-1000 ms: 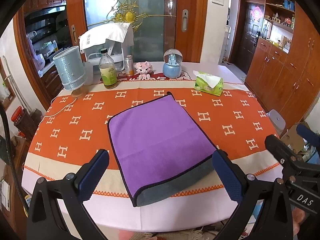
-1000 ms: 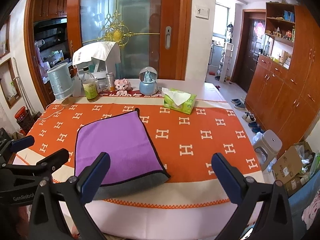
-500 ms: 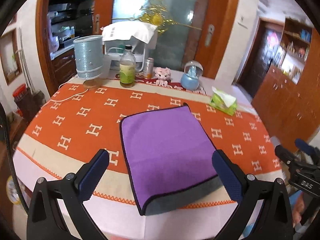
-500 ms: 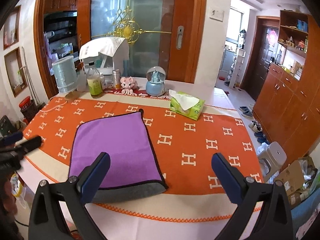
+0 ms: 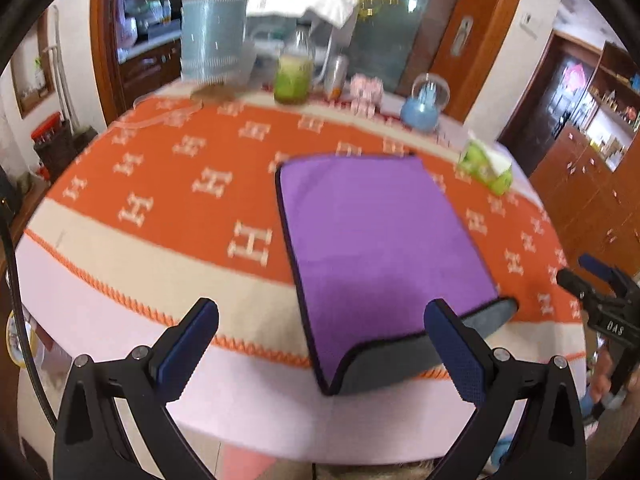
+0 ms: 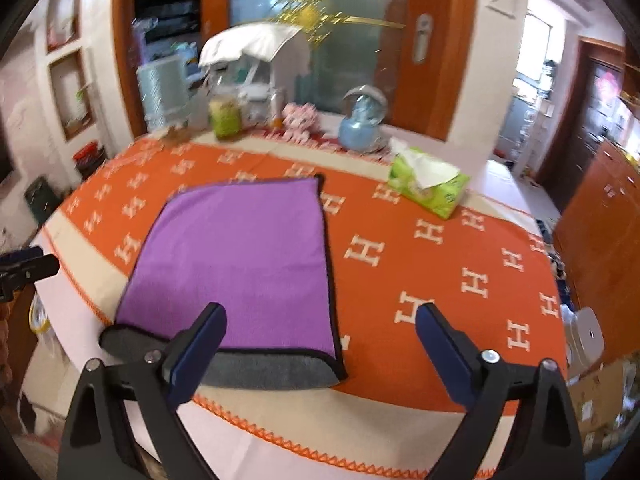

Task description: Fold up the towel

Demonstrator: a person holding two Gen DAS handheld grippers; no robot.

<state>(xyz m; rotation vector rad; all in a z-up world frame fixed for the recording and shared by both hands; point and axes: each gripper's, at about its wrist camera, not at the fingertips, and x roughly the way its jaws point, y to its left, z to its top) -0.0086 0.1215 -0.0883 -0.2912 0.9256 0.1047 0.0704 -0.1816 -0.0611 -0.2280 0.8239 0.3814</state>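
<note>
Towel (image 5: 376,240), folded, lies flat on the bench (image 5: 160,208). Left gripper (image 5: 320,344) and right gripper (image 6: 320,344) hover above its near edge, jaws apart.

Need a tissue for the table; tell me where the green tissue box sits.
The green tissue box sits on the orange tablecloth toward the far right, beyond the purple towel and just right of the blue snow globe.

Matt purple cloth towel (image 5: 380,232), woven orange tablecloth (image 5: 168,184), glossy wooden cabinets (image 5: 592,184)
</note>
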